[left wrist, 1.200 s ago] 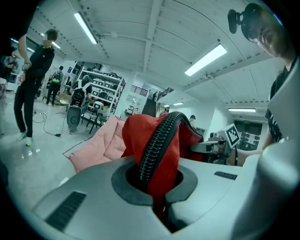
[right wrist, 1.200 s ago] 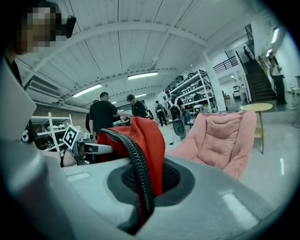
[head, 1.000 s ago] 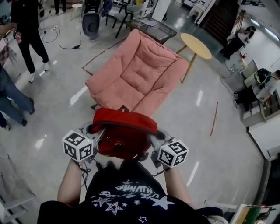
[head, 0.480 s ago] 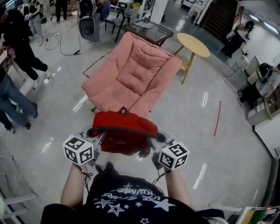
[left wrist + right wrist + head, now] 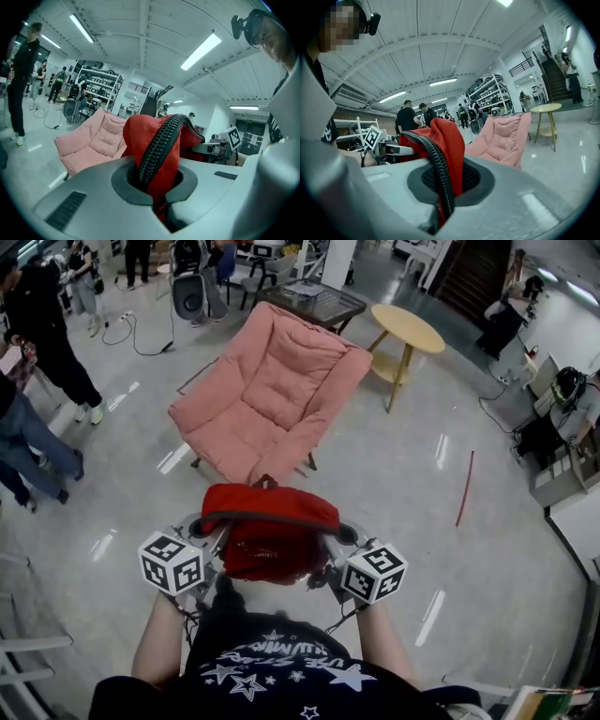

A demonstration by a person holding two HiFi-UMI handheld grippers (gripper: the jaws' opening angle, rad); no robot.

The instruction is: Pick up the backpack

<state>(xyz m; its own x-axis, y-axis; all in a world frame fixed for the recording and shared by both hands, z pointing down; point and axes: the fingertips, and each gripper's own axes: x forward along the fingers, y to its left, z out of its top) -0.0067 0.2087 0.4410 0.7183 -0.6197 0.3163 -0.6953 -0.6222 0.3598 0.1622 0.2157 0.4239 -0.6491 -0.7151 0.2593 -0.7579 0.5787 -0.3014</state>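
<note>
left gripper [image 5: 214, 527], right gripper [image 5: 336, 536] clamped on backpack [image 5: 270, 532] | pink chair [image 5: 272, 390] ahead — table [image 5: 406, 329] beyond

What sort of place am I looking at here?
Probably a big lab or workshop hall: stocked storage shelves, long ceiling strip lights, and a pink cushioned chair standing on a glossy grey floor.

- A large open lab or workshop hall is shown, not a home.
- A wide, glossy floor [image 5: 394, 493] is crossed by a loose cable [image 5: 131, 334] and marked with a red line [image 5: 464, 488].
- Loaded storage racks [image 5: 96, 86] and long ceiling strip lights [image 5: 200, 50] are seen in the left gripper view.
- A staircase [image 5: 555, 75] is seen at the far wall.
- A pink padded chair [image 5: 272, 390] and a round wooden table [image 5: 406, 329] are set out in the open.
- Desks with equipment [image 5: 562, 474] are lined along the right edge, and several standing people [image 5: 47, 329] are gathered at the left.
</note>
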